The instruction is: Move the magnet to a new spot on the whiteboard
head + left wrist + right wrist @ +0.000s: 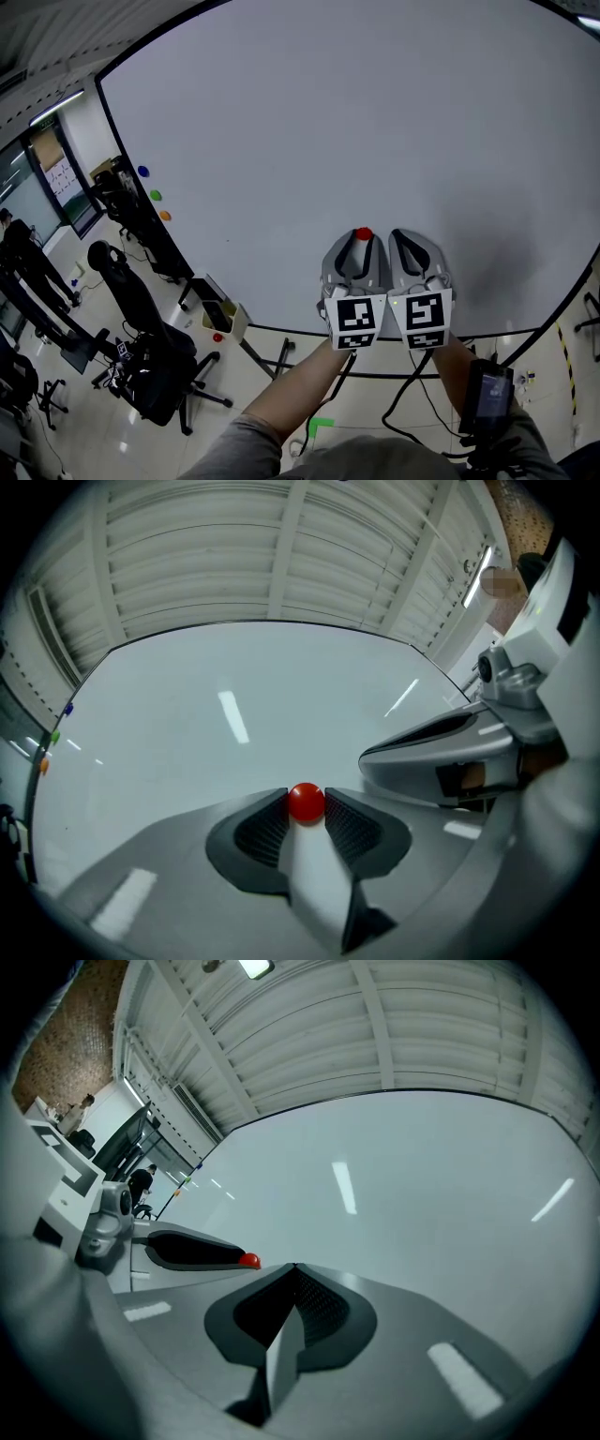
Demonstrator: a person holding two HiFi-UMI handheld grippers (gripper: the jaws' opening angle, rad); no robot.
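Red magnet (363, 233) pinched in the left hand-held gripper (359, 242) before the whiteboard (375, 112)

Head view: the right hand-held gripper (410, 242) sits just beside the left, both aimed at the board's lower middle; three coloured magnets (156, 195) cling near its left edge; left gripper view: the ribbed pads (349, 825) press on the magnet (306, 801) from both sides at their tips, jaws narrow; whether it touches the board cannot be told; right gripper view: the jaws meet with nothing between them; the magnet (249, 1261) shows at the left gripper's tip.
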